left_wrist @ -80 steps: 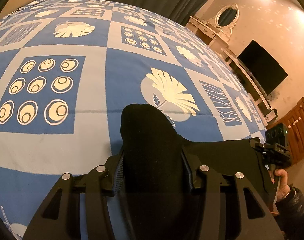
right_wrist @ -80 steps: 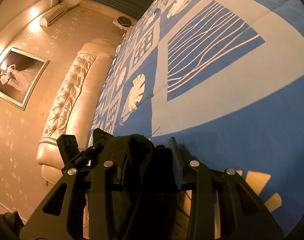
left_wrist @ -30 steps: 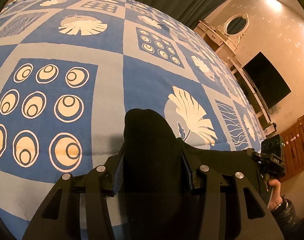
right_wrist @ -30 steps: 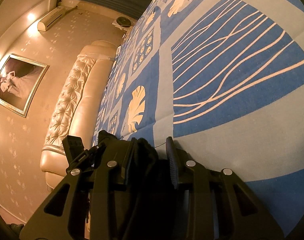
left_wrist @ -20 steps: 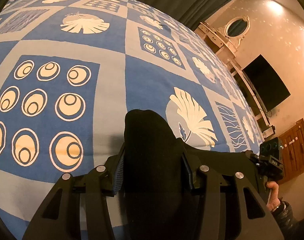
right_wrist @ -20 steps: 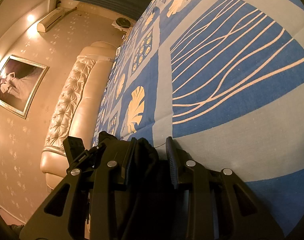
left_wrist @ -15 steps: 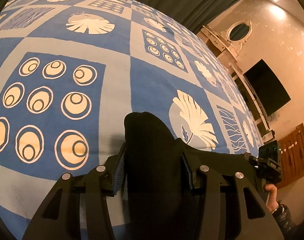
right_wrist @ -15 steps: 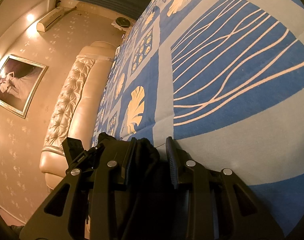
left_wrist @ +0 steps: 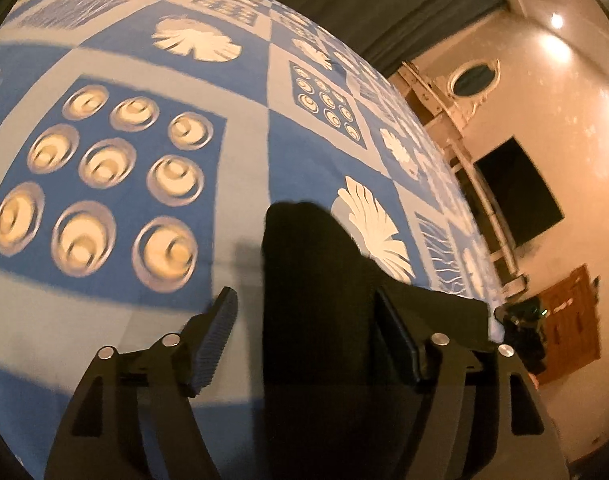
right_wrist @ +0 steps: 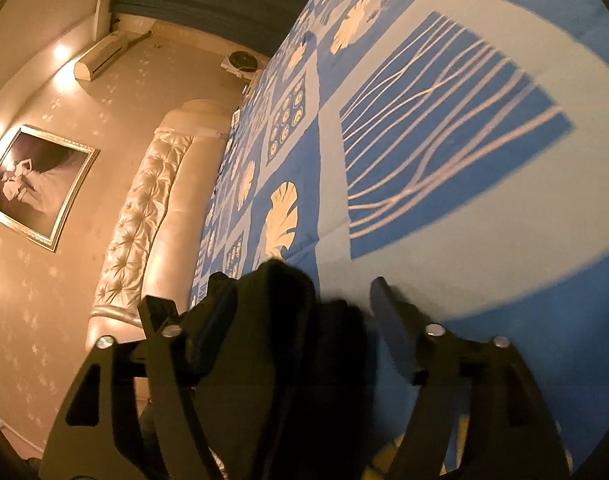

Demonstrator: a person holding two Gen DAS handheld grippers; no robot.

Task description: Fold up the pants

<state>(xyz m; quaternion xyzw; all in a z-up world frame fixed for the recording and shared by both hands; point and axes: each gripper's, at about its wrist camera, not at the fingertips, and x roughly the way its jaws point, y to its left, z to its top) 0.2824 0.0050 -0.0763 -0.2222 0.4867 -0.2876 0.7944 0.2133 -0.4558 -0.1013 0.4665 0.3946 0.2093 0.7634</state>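
Both claws are releasing. Left claw [left_wrist: 304, 340] is standing wide, jaws just opened, the pants [left_wrist: 316, 288] lying loose between its pads with a gap on the left side. Right claw [right_wrist: 304, 320] is likewise spread, cloth slack between. Black fabric is running from one claw across to the other, its long axis spanning them, each hand at its own end. Underneath is lying a blue patterned bedspread [left_wrist: 244, 152]; beyond, a headboard [right_wrist: 144, 216] and dark screen [left_wrist: 516, 192].
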